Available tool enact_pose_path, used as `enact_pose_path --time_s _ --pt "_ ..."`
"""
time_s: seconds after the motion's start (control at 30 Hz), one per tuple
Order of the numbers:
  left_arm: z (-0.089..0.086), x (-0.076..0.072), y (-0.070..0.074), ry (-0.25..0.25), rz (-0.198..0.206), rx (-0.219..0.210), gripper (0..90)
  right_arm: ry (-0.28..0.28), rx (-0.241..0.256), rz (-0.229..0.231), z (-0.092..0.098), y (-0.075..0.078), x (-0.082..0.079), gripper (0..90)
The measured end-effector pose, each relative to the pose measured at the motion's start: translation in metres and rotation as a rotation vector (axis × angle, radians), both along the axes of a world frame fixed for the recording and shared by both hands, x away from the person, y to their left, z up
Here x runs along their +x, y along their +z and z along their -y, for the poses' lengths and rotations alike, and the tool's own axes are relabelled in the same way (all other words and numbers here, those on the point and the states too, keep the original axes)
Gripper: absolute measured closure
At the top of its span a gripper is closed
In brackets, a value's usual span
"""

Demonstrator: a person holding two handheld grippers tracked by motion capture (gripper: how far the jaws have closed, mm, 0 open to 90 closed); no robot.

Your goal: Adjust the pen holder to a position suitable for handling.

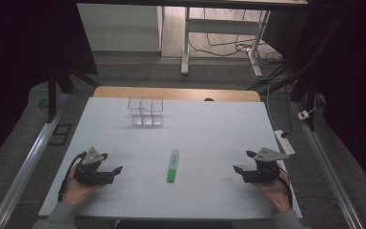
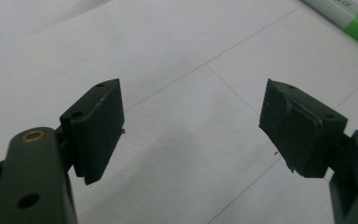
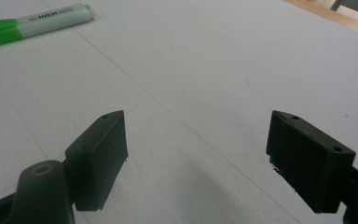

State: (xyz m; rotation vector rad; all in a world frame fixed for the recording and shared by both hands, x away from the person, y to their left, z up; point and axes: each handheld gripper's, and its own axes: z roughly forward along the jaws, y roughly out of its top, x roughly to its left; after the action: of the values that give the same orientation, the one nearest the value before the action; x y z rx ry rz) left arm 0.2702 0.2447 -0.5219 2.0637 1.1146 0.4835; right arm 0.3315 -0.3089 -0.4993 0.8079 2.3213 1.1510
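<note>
Dim room, grey floor, trailing cables and a desk frame behind; a white-covered worktop (image 1: 200, 129) with a wooden far edge. Item one: green-and-pale plastic highlighter pen (image 1: 172, 166), lying flat near the front centre, long axis running roughly front to back, green end nearest the person; its pale barrel also shows at the upper left of the right gripper view (image 3: 37, 23). Item two: clear plastic three-compartment box (image 1: 146, 112), far centre, empty as far as can be told. Left gripper (image 1: 114, 167), jaws spread wide, resting low, well apart from the pen. Right gripper (image 1: 240, 164), jaws likewise wide, nothing held. Handling note: judged a pre-reach stage; approach with jaws straddling the barrel crosswise, low to the worktop, closing at mid-length to prevent rolling.
</note>
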Motion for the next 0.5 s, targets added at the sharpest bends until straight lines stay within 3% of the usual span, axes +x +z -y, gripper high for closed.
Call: enact_pose_path --time_s 0.5 --pt "-0.0023 -0.0013 0.0008 -0.010 0.010 0.001 23.3 0.012 -0.006 -0.019 -0.0014 -0.0036 0.0014 21.4"
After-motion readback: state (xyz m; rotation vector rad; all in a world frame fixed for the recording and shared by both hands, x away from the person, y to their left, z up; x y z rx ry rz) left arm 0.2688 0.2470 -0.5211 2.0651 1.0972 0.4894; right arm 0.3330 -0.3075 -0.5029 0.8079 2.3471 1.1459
